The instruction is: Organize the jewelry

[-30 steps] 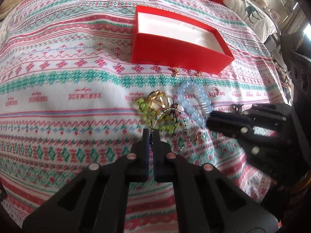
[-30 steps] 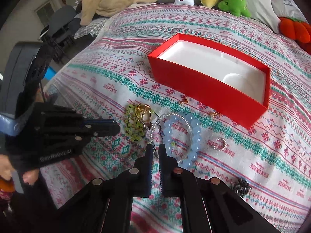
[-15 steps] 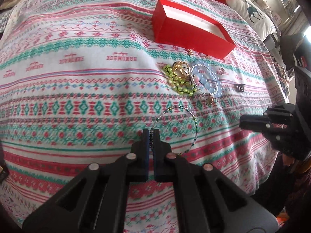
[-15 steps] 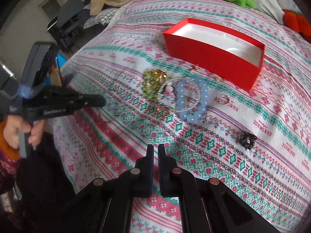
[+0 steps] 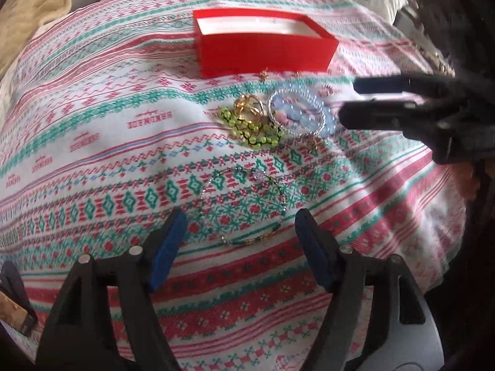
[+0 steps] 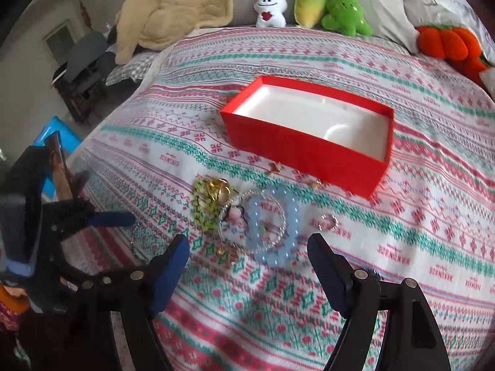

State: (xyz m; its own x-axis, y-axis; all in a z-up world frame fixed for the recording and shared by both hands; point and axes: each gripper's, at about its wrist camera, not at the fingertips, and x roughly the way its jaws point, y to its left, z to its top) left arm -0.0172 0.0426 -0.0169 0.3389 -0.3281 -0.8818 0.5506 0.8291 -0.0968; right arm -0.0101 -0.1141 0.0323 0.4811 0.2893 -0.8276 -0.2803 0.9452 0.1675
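Note:
A red box (image 5: 263, 52) (image 6: 297, 151) with a white lining stands open on the patterned bedspread. In front of it lies a pile of green beads (image 5: 253, 133) (image 6: 204, 216), gold rings (image 5: 250, 106) (image 6: 219, 188), a sparkly silver bangle (image 5: 297, 133) and a pale blue bead bracelet (image 5: 328, 120) (image 6: 272, 256). A thin beaded bracelet (image 5: 250, 240) lies apart from the pile, flat on the cloth. It is between the spread fingers of my left gripper (image 5: 241, 219) (image 6: 103, 198), whose jaws are opening and do not touch it. My right gripper (image 6: 247, 241) (image 5: 349, 100) hovers at the blue bracelet, jaws opening and holding nothing.
A small ring (image 6: 328, 222) lies right of the pile, with tiny gold pieces by the box's front wall. Plush toys (image 6: 309, 3), an orange plush (image 6: 445, 43), pillows and a beige blanket (image 6: 185, 3) line the bed's far end. The bed's edge drops off at the left, above a blue bin (image 6: 52, 136).
Both grippers went from shut to open. The left one had drawn the thin bracelet out of the pile towards the near edge and has let go of it. The right one moved back to the pile.

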